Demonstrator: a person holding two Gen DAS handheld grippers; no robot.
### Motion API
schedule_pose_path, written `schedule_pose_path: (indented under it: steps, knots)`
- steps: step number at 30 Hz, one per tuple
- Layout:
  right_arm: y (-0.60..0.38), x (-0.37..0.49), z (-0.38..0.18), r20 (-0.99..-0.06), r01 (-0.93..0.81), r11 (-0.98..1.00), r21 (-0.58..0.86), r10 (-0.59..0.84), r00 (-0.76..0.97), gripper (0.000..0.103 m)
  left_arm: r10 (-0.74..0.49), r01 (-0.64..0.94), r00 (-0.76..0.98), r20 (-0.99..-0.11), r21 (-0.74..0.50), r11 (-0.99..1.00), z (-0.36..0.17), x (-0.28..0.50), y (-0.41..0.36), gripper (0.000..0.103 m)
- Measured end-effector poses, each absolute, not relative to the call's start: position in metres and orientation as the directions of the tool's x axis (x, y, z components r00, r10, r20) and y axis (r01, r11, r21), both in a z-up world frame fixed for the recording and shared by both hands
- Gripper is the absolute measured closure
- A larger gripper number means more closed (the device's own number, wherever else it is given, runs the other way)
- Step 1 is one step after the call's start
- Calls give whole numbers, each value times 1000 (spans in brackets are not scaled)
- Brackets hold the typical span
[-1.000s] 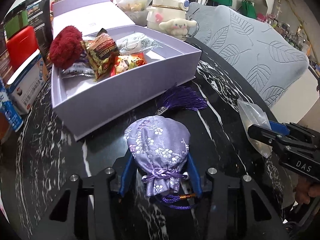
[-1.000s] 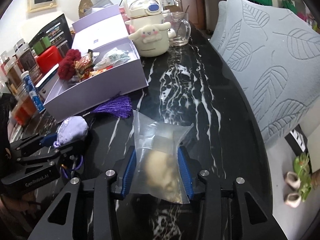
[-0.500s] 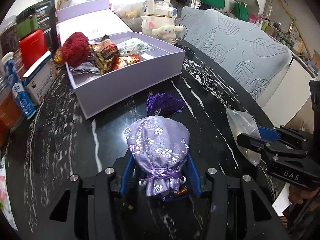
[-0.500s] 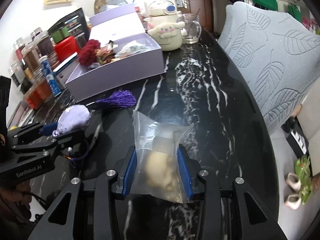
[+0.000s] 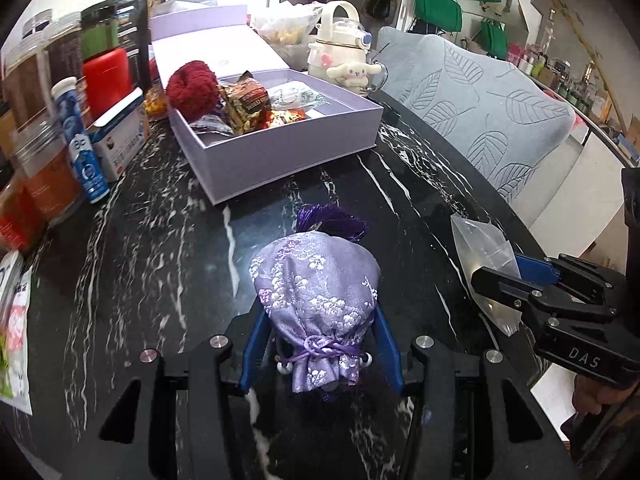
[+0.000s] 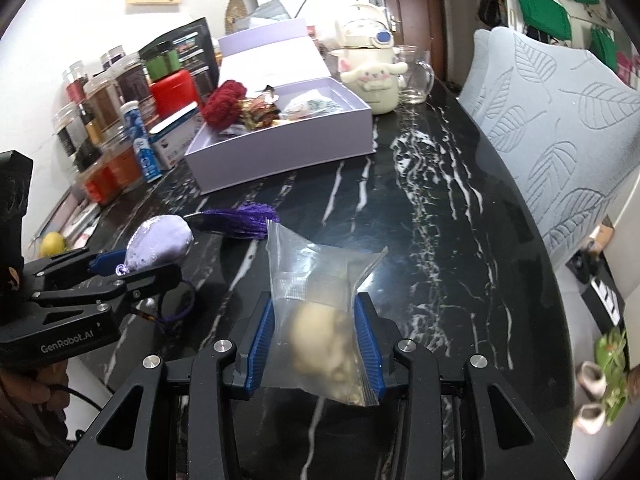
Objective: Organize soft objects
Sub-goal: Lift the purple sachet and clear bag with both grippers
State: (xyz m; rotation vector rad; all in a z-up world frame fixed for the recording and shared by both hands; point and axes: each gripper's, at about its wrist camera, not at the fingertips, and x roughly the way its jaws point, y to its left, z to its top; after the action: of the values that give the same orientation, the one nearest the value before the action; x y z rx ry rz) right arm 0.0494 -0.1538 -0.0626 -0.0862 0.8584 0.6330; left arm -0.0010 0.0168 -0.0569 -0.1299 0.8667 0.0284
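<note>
Carrying step in hand. Left tool (image 5: 320, 344) clamped on purple pouch (image 5: 316, 296), tassel (image 5: 332, 220) trailing toward worktop (image 5: 160, 240). Right tool (image 6: 316, 340) clamped on clear bag (image 6: 320, 320) with pale lump inside. Both loads held above worktop, well short of lilac box (image 5: 288, 152). Next, by judgement: advance over box rim, lower among contents, release in turn.

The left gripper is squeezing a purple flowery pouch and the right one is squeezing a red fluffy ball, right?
Not quite. The left gripper does squeeze the purple pouch, but the right gripper squeezes a clear plastic bag, as the right wrist view shows. The red fluffy ball sits in the box.
</note>
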Motion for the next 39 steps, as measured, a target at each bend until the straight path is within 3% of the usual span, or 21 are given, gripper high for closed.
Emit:
schedule_pose_path:
  steps: [16, 39]
  knots:
    - [-129, 30, -65, -730, -631, 749, 202, 544, 412, 64, -5, -124, 655, -756, -114, 986, -55, -28, 27, 55]
    - [-82, 59, -52, -723, -689, 683, 240, 600, 343, 64, -9, -93, 674, -738, -97, 991, -35, 4, 53, 55]
